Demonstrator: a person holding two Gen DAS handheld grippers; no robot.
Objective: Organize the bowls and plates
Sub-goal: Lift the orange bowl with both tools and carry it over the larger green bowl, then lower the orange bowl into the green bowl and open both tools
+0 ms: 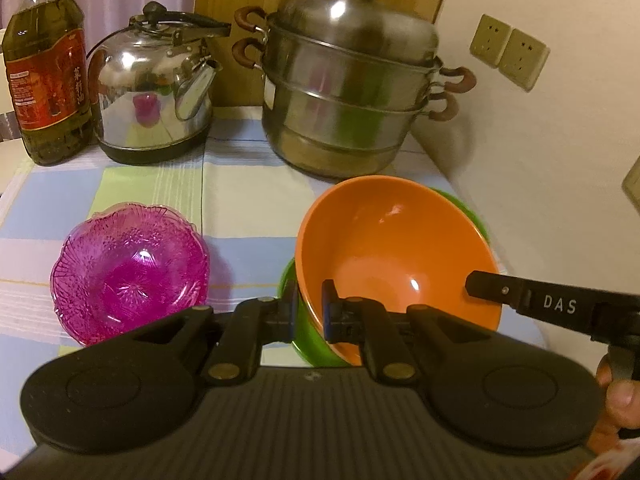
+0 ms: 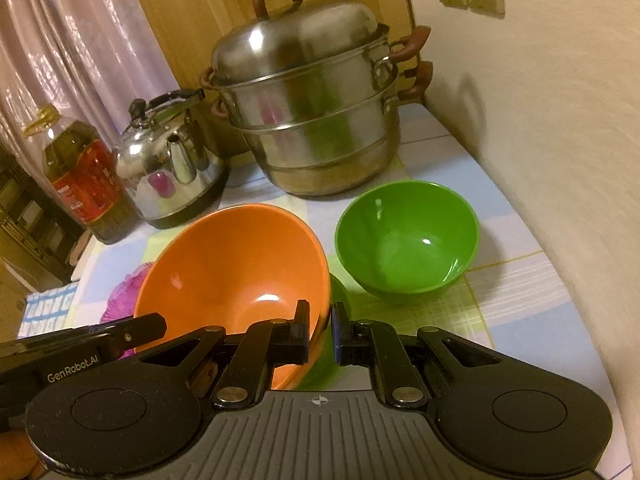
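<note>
Two grippers share one load: the left gripper (image 1: 310, 312) is clenched on the orange bowl (image 1: 400, 248) at its 8 o'clock rim in the left wrist view, and the right gripper (image 2: 320, 332) pinches the rim on the opposite side. The bowl hangs tilted above the checked table (image 1: 240, 200), over a green dish (image 1: 308, 344), with a green bowl (image 2: 408, 240) at 2 o'clock and a pink glass bowl (image 1: 128, 268) at 9 o'clock. It looks like stiff, light, glossy plastic, so the smooth wall could slip. The rim is probably the best hold, pinched wall-in, wall-out as now. Both hands angle forward and down, facing each other across the bowl.
</note>
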